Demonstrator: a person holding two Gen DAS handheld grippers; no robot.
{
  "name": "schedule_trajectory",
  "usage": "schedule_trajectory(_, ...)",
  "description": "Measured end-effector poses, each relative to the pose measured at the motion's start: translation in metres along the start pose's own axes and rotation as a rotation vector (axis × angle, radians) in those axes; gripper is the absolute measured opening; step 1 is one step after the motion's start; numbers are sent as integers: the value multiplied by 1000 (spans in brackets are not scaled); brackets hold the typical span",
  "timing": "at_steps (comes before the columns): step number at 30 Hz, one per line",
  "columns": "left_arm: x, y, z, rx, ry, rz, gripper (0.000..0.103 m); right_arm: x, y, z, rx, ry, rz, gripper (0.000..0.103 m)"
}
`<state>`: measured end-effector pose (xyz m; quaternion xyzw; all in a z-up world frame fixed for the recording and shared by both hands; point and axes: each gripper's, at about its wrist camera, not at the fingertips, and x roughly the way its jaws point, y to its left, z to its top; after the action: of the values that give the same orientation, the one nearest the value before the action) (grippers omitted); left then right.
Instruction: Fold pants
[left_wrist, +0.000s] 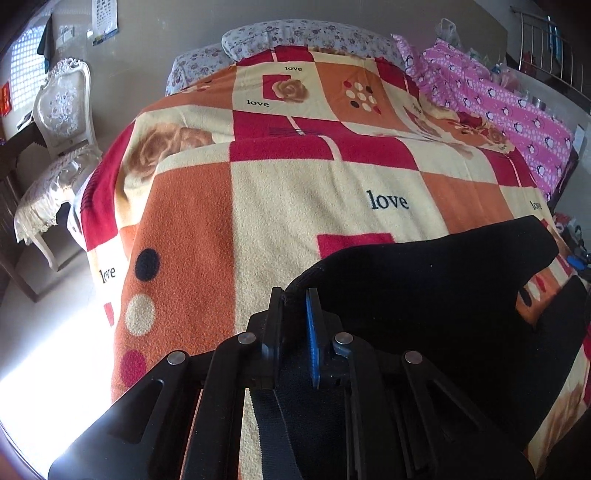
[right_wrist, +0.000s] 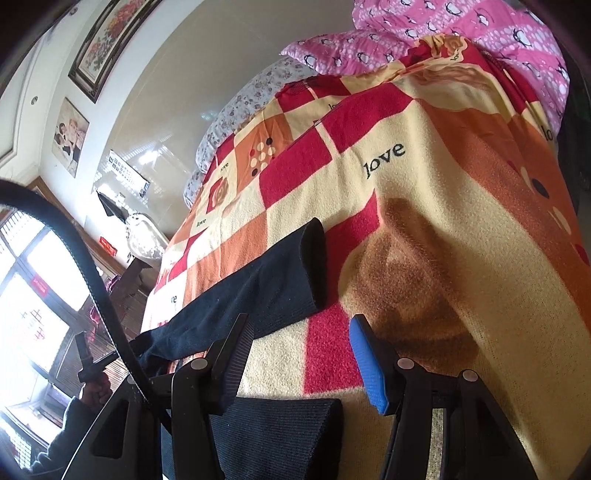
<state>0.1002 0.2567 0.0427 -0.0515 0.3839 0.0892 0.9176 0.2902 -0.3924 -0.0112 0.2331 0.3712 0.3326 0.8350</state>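
Dark navy pants (left_wrist: 424, 295) lie on a bed covered by a checked red, orange and cream "love" blanket (left_wrist: 295, 192). My left gripper (left_wrist: 294, 295) is shut on a raised edge of the pants, and fabric fills the narrow gap between its pads. In the right wrist view one pant leg (right_wrist: 266, 284) stretches across the blanket (right_wrist: 443, 258), its cuff toward the middle. A second ribbed cuff (right_wrist: 280, 424) lies just below my right gripper (right_wrist: 299, 319). That gripper is open and hovers over the blanket with nothing between its fingers.
A pink penguin quilt (left_wrist: 498, 107) and a floral pillow (left_wrist: 303, 35) sit at the bed's far end. A white chair (left_wrist: 62, 122) stands left of the bed. A person's hand (right_wrist: 96, 387) and a black cable (right_wrist: 92, 280) show at lower left.
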Motion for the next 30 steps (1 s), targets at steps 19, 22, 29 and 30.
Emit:
schedule_trajectory(19,-26,-21,6,-47,-83,123,10,135,33,127,-64,424,-243,31)
schedule_trajectory(22,-26,-23,5,-45,-76,119,10,141,36,121,-116,438,-280,28)
schedule_trajectory(29,-27,-23,4,-58,-80,123,10,146,37,117,-141,445,-272,22)
schedule_trajectory(30,-28,-24,4,-60,-83,121,10,146,37,117,-149,434,-265,7)
